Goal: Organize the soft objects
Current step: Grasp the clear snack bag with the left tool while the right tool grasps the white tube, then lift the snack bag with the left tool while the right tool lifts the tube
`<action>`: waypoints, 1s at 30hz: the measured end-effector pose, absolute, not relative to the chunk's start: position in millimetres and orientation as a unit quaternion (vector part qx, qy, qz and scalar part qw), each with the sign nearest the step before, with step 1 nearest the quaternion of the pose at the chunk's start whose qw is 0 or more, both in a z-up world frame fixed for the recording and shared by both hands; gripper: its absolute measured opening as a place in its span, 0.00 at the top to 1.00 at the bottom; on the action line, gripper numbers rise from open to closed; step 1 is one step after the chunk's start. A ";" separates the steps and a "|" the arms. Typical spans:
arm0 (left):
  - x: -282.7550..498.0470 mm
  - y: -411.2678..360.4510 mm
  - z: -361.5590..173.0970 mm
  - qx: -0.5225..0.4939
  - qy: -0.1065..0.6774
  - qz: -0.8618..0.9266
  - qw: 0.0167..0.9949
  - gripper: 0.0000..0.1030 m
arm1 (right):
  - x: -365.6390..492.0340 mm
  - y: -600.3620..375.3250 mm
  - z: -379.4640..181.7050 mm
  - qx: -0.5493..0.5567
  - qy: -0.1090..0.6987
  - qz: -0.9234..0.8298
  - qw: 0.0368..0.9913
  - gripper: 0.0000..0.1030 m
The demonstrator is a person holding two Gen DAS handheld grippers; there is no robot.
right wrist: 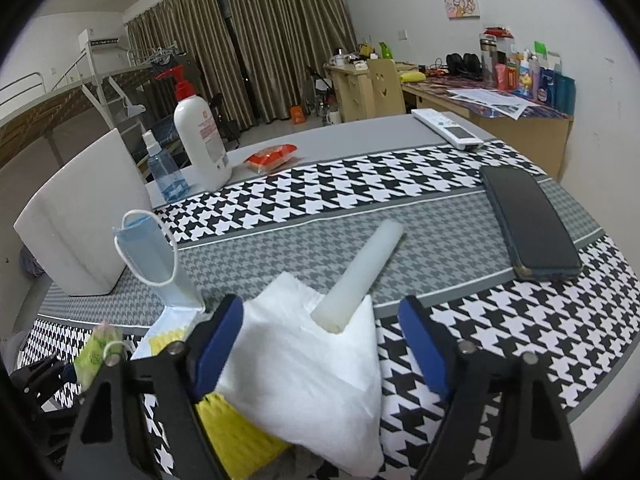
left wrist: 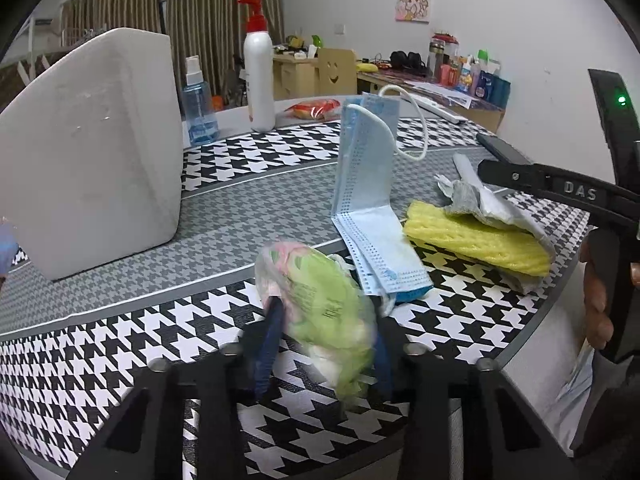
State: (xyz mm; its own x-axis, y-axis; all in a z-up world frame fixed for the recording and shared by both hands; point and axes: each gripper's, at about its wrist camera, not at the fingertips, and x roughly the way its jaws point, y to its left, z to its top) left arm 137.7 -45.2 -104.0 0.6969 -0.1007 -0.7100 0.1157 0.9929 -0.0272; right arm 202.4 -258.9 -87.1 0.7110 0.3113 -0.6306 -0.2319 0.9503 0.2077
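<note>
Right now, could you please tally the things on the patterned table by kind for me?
Soft items: 5 — green packet, blue face mask, yellow foam net, white tissue, white foam tube
Bottles: 2 — pump bottle, spray bottle
Electronics: 2 — phone, remote
Snack packet: 1
White box: 1
Total: 11

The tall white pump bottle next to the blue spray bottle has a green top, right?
Not quite. The pump bottle does stand beside the blue spray bottle, but its pump top is red, not green. The right wrist view shows this clearly, and the left wrist view agrees.
</note>
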 end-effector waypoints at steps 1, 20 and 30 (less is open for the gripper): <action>137.2 -44.1 -103.1 0.009 0.384 -0.059 0.922 0.73 | 205.1 -258.5 -87.3 0.059 0.355 0.146 0.921 0.25; 134.2 -19.6 -90.4 -0.016 0.363 -0.076 0.928 0.76 | 247.9 -256.1 -102.6 0.076 0.418 0.109 0.899 0.55; 137.1 -12.5 -85.8 -0.020 0.355 -0.085 0.931 0.76 | 254.4 -250.6 -105.6 0.050 0.430 0.081 0.898 0.78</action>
